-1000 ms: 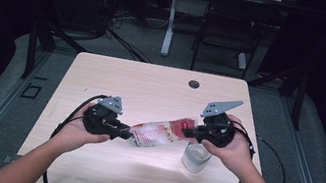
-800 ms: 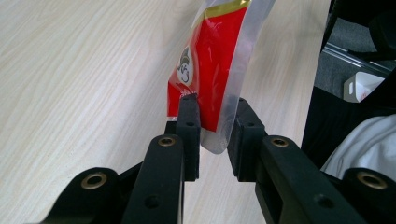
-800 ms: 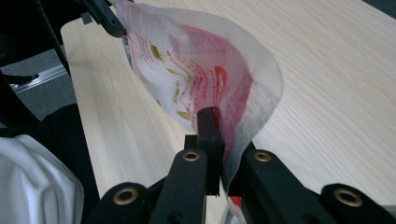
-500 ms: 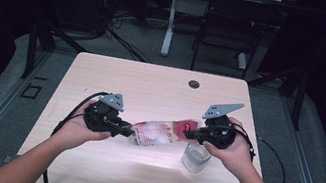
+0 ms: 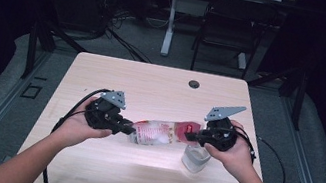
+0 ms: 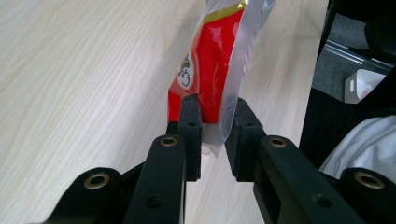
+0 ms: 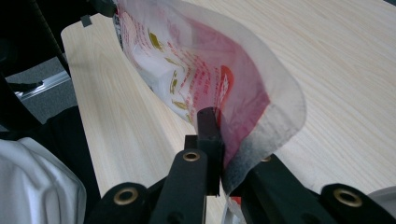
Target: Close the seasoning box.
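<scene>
A clear plastic pouch (image 5: 160,131) with red and white print hangs stretched between both grippers, just above the table (image 5: 151,89). My left gripper (image 5: 130,129) is shut on its left end. In the left gripper view the jaws pinch the pouch's (image 6: 215,65) clear sealed edge at my left gripper (image 6: 215,119). My right gripper (image 5: 188,136) is shut on the other end. In the right gripper view the pouch (image 7: 196,60) bulges away from my right gripper (image 7: 224,135), and its open rim curls over the jaws.
A clear plastic cup (image 5: 196,158) stands on the table right under the right hand. A dark cable hole (image 5: 194,84) sits near the far edge. A black chair (image 5: 228,27) and a table leg stand beyond the table.
</scene>
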